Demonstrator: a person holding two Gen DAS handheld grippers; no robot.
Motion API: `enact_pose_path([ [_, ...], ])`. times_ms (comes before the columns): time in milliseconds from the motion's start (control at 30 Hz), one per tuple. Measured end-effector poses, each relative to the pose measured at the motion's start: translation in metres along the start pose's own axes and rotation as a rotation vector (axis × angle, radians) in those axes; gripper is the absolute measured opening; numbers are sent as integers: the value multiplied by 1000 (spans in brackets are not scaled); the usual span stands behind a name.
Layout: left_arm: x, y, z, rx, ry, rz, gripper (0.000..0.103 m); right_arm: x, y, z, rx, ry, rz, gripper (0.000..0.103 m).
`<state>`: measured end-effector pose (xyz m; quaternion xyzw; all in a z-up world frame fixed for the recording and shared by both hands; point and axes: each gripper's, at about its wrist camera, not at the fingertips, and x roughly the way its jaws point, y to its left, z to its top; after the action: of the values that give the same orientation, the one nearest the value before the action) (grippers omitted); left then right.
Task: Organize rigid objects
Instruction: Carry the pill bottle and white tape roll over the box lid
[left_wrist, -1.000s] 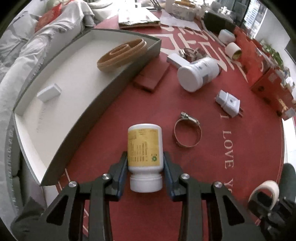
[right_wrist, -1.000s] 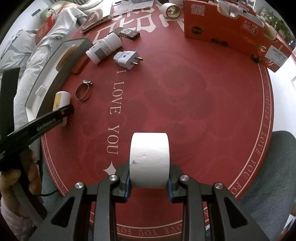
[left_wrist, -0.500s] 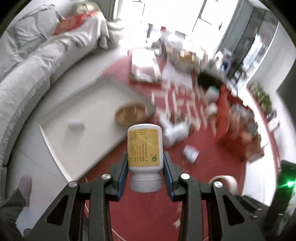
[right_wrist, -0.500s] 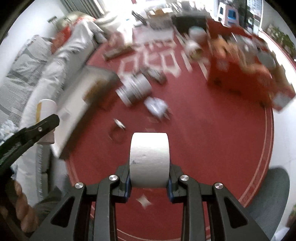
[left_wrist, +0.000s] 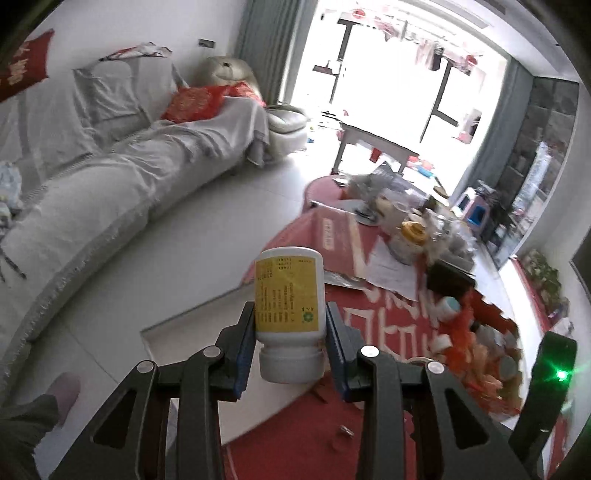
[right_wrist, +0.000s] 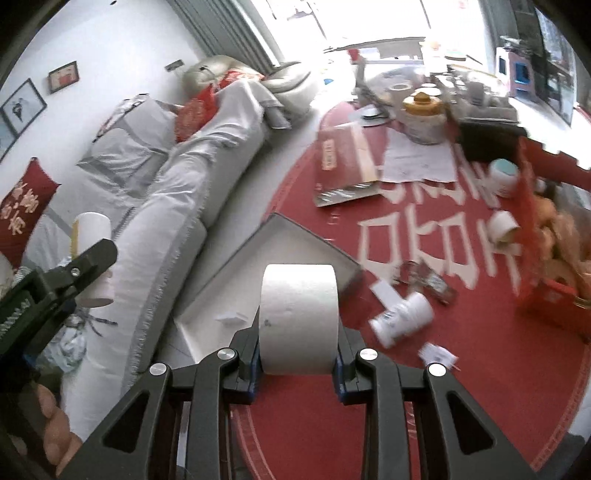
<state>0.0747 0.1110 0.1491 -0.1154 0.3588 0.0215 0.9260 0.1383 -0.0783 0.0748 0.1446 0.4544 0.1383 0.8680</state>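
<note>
A white pill bottle (left_wrist: 289, 295) with a yellow label hangs in the air, cap toward the camera, and my left gripper (left_wrist: 290, 312) is shut on its sides. My right gripper (right_wrist: 299, 330) is shut on a white roll of tape (right_wrist: 298, 314). Both are held high above the round red table (right_wrist: 461, 387). The grey-rimmed white tray (right_wrist: 236, 284) lies below at the table's left edge, with a small white box (right_wrist: 231, 317) in it. In the right wrist view the left gripper's finger (right_wrist: 88, 258) and the bottle (right_wrist: 92, 236) show at far left.
On the table lie a white bottle (right_wrist: 402, 317), a white plug (right_wrist: 437, 354), papers (right_wrist: 417, 158), a flat red package (right_wrist: 343, 166) and a red box (right_wrist: 546, 258) at the right. A grey sofa (left_wrist: 92, 192) curves along the left. White floor (left_wrist: 221, 229) lies between.
Both grippers have risen from the table with the bottle and the tape roll still in them. The views have swung up toward the sofa and window, and the table has dropped away.
</note>
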Motion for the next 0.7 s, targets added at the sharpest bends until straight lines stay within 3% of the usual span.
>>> enact_pose_path([
  [433, 66, 37, -11, -25, 86, 161, 38, 57, 32, 29, -54, 51, 28, 30],
  [700, 79, 52, -9, -67, 81, 196, 38, 80, 66, 48, -126, 49, 43, 30],
])
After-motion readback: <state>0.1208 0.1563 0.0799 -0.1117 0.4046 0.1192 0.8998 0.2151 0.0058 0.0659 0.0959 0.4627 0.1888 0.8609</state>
